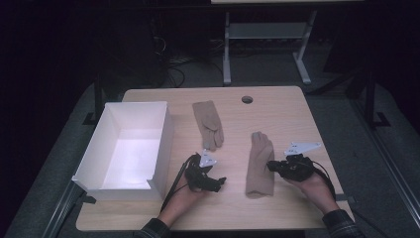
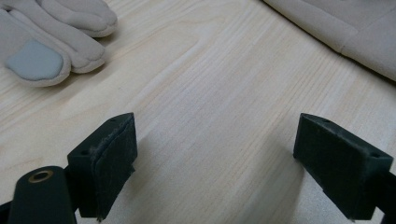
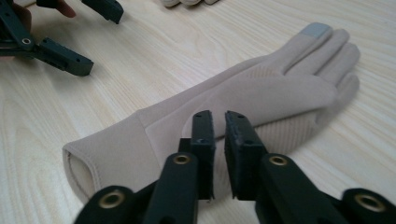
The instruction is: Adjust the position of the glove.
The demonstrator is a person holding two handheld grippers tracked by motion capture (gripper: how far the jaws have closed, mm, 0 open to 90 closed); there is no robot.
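Note:
Two beige gloves lie on the wooden table (image 1: 277,114). The near glove (image 1: 260,163) (image 3: 280,88) lies flat, its cuff toward the person and a grey pad on one fingertip. My right gripper (image 1: 270,166) (image 3: 219,114) sits at its thumb-side edge, jaws almost together, and seems to pinch the fabric there. The far glove (image 1: 209,121) (image 2: 51,37) lies fingers-down toward the left gripper. My left gripper (image 1: 218,182) (image 2: 217,140) (image 3: 93,37) rests low over bare wood between the gloves, jaws wide apart with nothing in them.
An open white box (image 1: 163,134) stands at the table's left, just left of the left hand. A round cable hole (image 1: 247,99) sits near the far edge. Beyond the table are a desk frame (image 1: 267,34) and dark floor.

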